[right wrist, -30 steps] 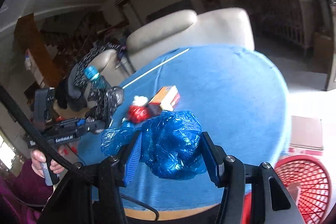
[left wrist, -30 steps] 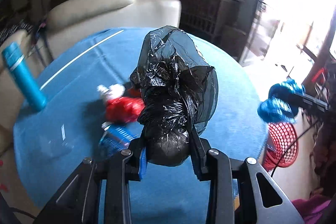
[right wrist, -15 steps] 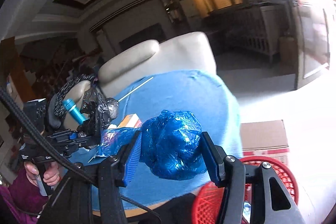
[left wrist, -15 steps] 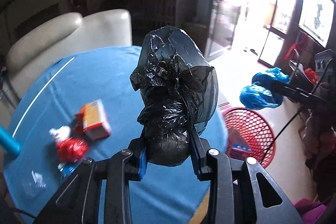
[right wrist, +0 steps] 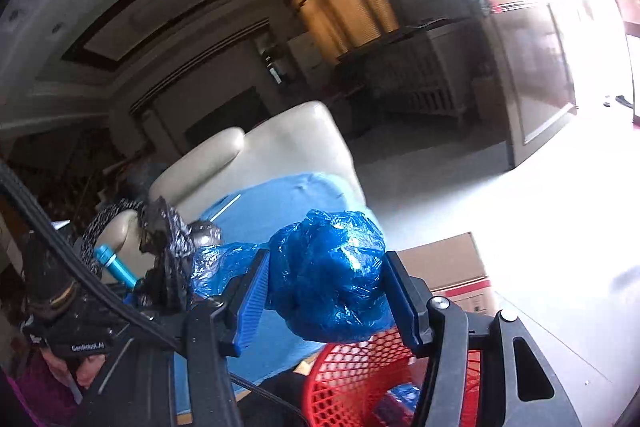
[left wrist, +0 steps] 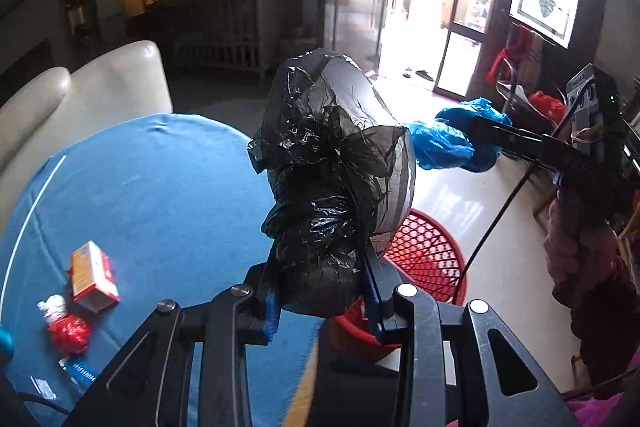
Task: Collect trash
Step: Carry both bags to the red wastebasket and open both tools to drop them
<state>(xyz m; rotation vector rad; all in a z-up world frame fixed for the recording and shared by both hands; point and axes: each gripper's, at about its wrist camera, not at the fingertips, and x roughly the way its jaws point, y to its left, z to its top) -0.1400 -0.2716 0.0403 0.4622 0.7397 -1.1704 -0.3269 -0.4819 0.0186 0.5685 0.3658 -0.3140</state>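
Note:
My left gripper (left wrist: 322,299) is shut on a crumpled black plastic bag (left wrist: 332,163), held up past the edge of the round blue table (left wrist: 160,187). My right gripper (right wrist: 326,297) is shut on a crumpled blue plastic bag (right wrist: 332,267), held just above the red mesh bin (right wrist: 368,379). The bin (left wrist: 424,259) stands on the floor beside the table. The blue bag (left wrist: 448,143) also shows in the left wrist view, the black bag (right wrist: 168,231) in the right wrist view. An orange carton (left wrist: 90,275) and a red wrapper (left wrist: 70,331) lie on the table.
A cream armchair (left wrist: 80,95) stands behind the table. A cardboard box (right wrist: 448,263) sits on the floor by the bin. A blue bottle (right wrist: 116,267) stands at the table's left. A bright open doorway (left wrist: 420,27) lies ahead.
Both grippers have swung right, away from the table top towards the red bin, each keeping its bag. The table litter has slid to the left of view.

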